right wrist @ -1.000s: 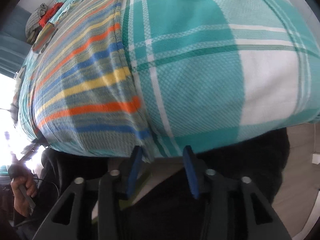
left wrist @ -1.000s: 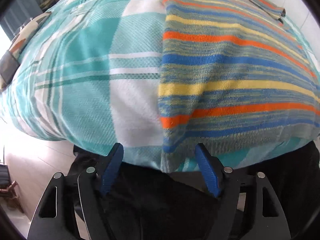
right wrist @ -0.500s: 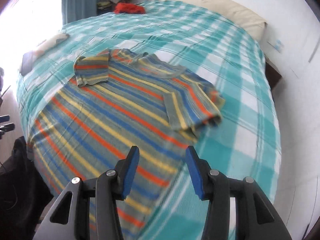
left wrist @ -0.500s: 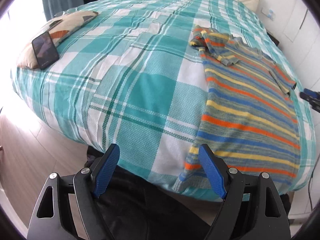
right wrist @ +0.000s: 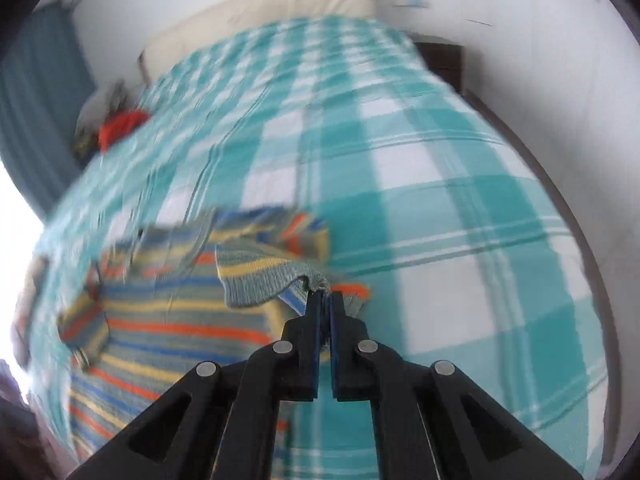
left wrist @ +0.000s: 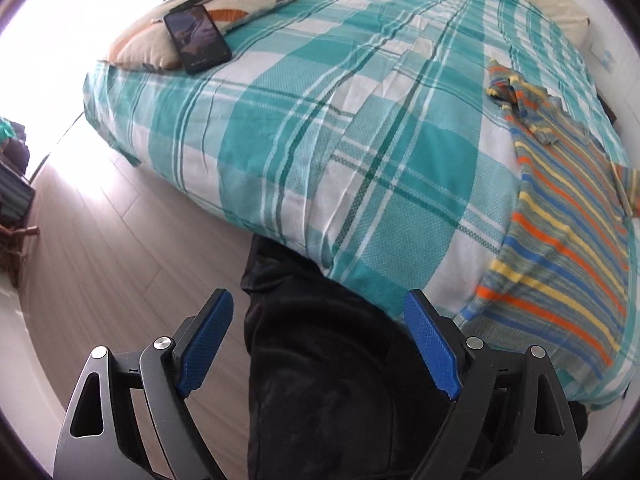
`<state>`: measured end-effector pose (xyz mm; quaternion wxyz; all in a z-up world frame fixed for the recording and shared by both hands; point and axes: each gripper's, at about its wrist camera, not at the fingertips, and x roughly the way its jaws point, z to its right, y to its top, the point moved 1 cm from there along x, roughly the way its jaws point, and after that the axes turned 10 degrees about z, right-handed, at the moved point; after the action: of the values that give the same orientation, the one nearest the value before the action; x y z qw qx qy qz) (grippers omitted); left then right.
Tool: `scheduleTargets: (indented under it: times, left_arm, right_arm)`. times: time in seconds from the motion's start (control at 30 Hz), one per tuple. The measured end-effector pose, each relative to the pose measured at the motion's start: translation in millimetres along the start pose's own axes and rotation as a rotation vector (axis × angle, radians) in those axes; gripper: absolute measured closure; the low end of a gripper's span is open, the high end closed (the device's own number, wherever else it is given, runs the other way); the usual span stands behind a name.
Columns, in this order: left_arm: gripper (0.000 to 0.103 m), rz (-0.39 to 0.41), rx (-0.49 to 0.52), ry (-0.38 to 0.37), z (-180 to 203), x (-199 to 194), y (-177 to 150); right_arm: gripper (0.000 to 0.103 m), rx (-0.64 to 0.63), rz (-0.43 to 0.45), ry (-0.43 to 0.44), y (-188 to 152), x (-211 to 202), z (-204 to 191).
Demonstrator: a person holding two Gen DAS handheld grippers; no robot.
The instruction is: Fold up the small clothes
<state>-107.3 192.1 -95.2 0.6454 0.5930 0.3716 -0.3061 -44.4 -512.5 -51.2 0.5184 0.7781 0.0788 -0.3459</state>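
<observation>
We clamp the right gripper [right wrist: 326, 298] fingers on a sleeve edge of the striped sweater [right wrist: 168, 320], lifting it for an inward fold. The sweater lies near the bed's [left wrist: 360, 128] foot edge. The left gripper [left wrist: 316, 344] hangs released, clear of the bed.

Rt-wrist view motion-blurred; striped shirt [left wrist: 568, 240] cut off at frame edge.

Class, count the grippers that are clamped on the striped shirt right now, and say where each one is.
1. The right gripper is shut on the striped shirt's sleeve edge; the left gripper hangs open off the bed's near edge, touching nothing.
</observation>
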Motion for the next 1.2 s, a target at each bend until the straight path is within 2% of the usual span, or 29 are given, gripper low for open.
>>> scheduleTargets:
  times: [0.1,0.2,0.33,0.43,0.5,0.53,0.57,0.6,0.73,0.8,0.83,0.9,0.93,1.0,1.07,1.2]
  left_arm:
    - [0.015,-0.005,0.002,-0.035,17.7,6.1,0.8]
    - [0.015,-0.002,0.043,-0.090,48.4,5.5,5.9]
    - [0.015,0.022,0.125,-0.142,88.0,-3.9,11.1]
    - [0.015,0.051,0.178,-0.156,103.7,-16.0,12.8]
    - [0.015,0.069,0.200,-0.147,104.8,-22.6,12.6]
    - [0.015,0.075,0.207,-0.138,103.0,-24.4,11.9]
    - [0.015,0.078,0.209,-0.129,99.9,-24.7,11.2]
    - [0.015,0.076,0.208,-0.120,96.3,-23.1,10.3]
    - [0.015,0.018,0.174,-0.082,83.1,-6.6,4.0]
    - [0.015,-0.001,0.143,-0.079,76.3,-0.3,0.8]
    - [0.015,-0.015,0.127,-0.078,73.4,3.1,-0.9]
    - [0.015,-0.043,0.096,-0.073,67.9,8.0,-4.2]
    - [0.015,-0.047,0.088,-0.069,65.6,8.2,-5.2]
    - [0.015,-0.036,0.082,-0.062,62.3,5.1,-6.4]
    - [0.015,-0.035,0.092,-0.056,61.1,5.3,-7.8]
    - [0.015,-0.051,0.110,-0.042,62.5,13.1,-7.9]
  right_arm:
    - [0.100,0.199,0.045,-0.084,24.7,-40.7,96.7]
    - [0.100,0.238,-0.004,-0.164,16.7,-53.8,157.1]
    - [0.103,0.281,-0.068,-0.169,-15.0,-46.1,177.7]
    - [0.103,0.387,-0.091,-0.112,-42.6,-35.9,189.0]
    - [0.100,0.483,-0.066,-0.044,-56.3,-36.2,196.5]
    - [0.088,0.532,-0.050,-0.026,-63.1,-37.0,202.0]
    - [0.065,0.586,-0.038,-0.017,-69.3,-37.8,207.6]
    - [0.055,0.634,-0.027,-0.023,-74.5,-37.5,212.8]
    - [0.053,0.693,-0.042,-0.006,-80.9,-19.2,220.4]
    - [0.055,0.688,-0.022,0.024,-73.4,-8.1,216.3]
    - [0.063,0.680,-0.030,0.030,-70.3,-0.2,212.7]
    - [0.101,0.623,-0.085,-0.015,-65.0,13.0,205.9]
    - [0.100,0.574,-0.101,-0.063,-60.6,15.7,201.3]
    - [0.100,0.441,-0.044,-0.208,-46.1,4.9,190.5]
    - [0.101,0.328,-0.032,-0.325,-39.7,-0.5,187.1]
    - [0.101,0.259,-0.091,-0.370,-46.0,10.2,190.3]
